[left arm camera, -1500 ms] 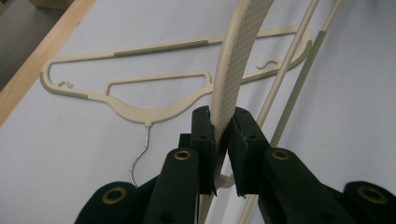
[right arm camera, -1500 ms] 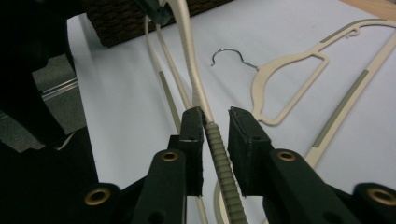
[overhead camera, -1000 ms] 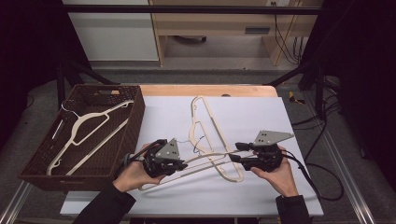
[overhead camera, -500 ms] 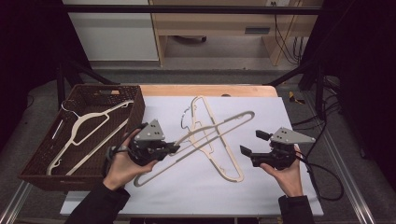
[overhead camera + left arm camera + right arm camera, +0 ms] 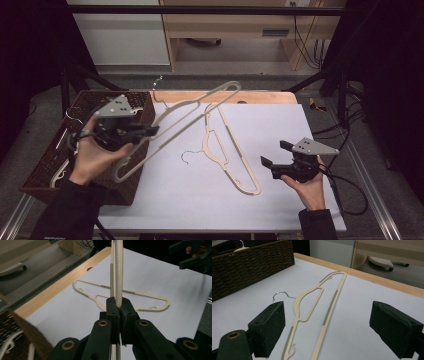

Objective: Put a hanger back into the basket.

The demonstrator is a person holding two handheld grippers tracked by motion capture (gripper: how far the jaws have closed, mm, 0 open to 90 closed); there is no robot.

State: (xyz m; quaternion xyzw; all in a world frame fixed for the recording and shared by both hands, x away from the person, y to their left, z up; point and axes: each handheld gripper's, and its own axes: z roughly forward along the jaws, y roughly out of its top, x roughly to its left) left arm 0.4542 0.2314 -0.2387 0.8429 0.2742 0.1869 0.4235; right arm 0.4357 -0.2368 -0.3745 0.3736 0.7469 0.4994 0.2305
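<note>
Since the earlier frame, the left gripper (image 5: 150, 131) has carried the lifted hanger (image 5: 190, 112) leftward and higher, over the near corner of the wicker basket (image 5: 37, 172). Its jaws are clamped on the hanger's bar, with the far end raised above the table's wooden edge (image 5: 260, 96). A second hanger (image 5: 235, 160) lies flat on the white table sheet (image 5: 280, 125), hook pointing left. The right gripper (image 5: 272, 155) hovers just beside it, jaws spread wide, holding nothing.
</note>
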